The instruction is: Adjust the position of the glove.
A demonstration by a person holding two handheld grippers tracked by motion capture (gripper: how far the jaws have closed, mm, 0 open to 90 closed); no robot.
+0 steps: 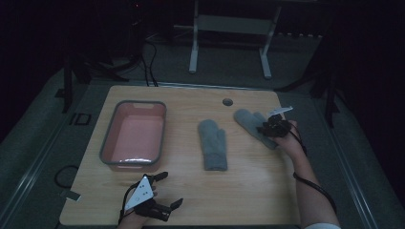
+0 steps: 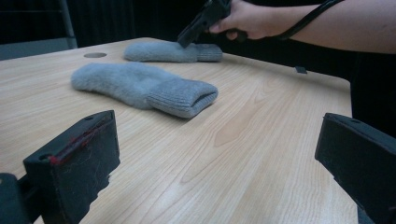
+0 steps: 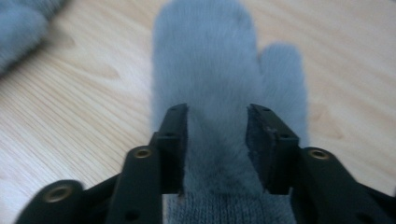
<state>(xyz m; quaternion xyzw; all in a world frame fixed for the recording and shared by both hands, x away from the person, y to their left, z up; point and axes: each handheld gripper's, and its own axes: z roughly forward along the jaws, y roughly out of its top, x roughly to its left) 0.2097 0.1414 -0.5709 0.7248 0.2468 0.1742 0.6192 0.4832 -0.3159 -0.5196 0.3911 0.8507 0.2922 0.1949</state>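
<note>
Two grey mittens lie on the wooden table. One mitten lies in the middle, its cuff toward the person. The other mitten lies at the right. My right gripper is down on this mitten near its cuff. Its jaws stand a little apart on the fabric, with fleece between them. That gripper also appears far off in the left gripper view, held in a hand. My left gripper hovers at the table's near left, open wide and holding nothing.
A pink basin with a grey rim stands at the left of the table. A round cable hole sits near the far edge. Beyond the table stands a white frame, and cables lie on the floor.
</note>
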